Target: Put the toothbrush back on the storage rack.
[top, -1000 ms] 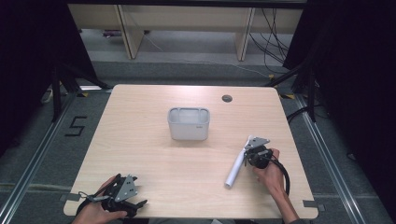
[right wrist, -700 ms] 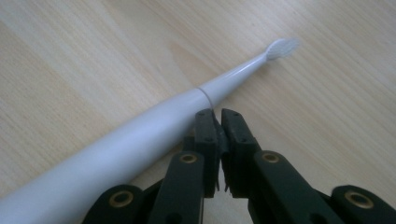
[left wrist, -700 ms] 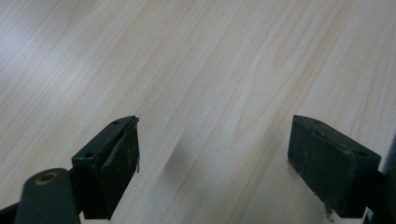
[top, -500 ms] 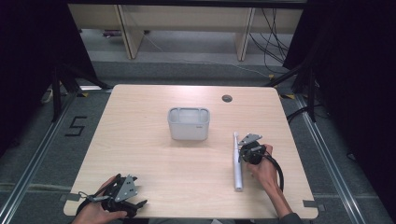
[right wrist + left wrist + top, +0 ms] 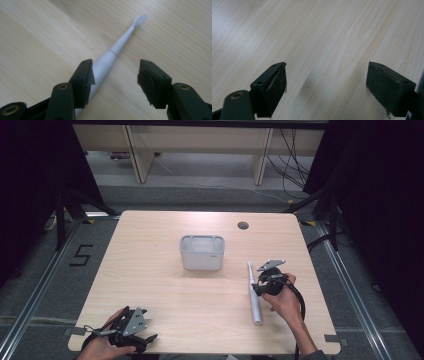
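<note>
The toothbrush (image 5: 254, 292) lies flat on the table (image 5: 165, 285), a slim white plastic stick, smooth and round in the handle, narrowing past a thin ring to a small bristled head (image 5: 139, 20). It rests just right of and nearer the person than the grey box (image 5: 201, 252), with its head towards the box side and its thick end towards the table's near edge.

The right gripper (image 5: 113, 78) hangs just above the toothbrush handle. Its jaws have just been opening and now stand moderately apart. The handle runs below and beside one black pad; nothing is pinched between the pads. In the high view this gripper (image 5: 264, 282) sits just right of the toothbrush, held in the person's right hand (image 5: 282, 300).

The grey box is a rounded-cornered plastic tub, open at the top, with matt walls and a dividing wall inside. It stands upright near the table's middle.

The left gripper (image 5: 325, 87) is far from the box, near the table's near left corner, with its jaws spread wide over bare pale wood grain and holding nothing. The left hand (image 5: 102, 347) holds it there.

A small round hole (image 5: 243, 225) lies in the tabletop beyond the box, to its right.
</note>
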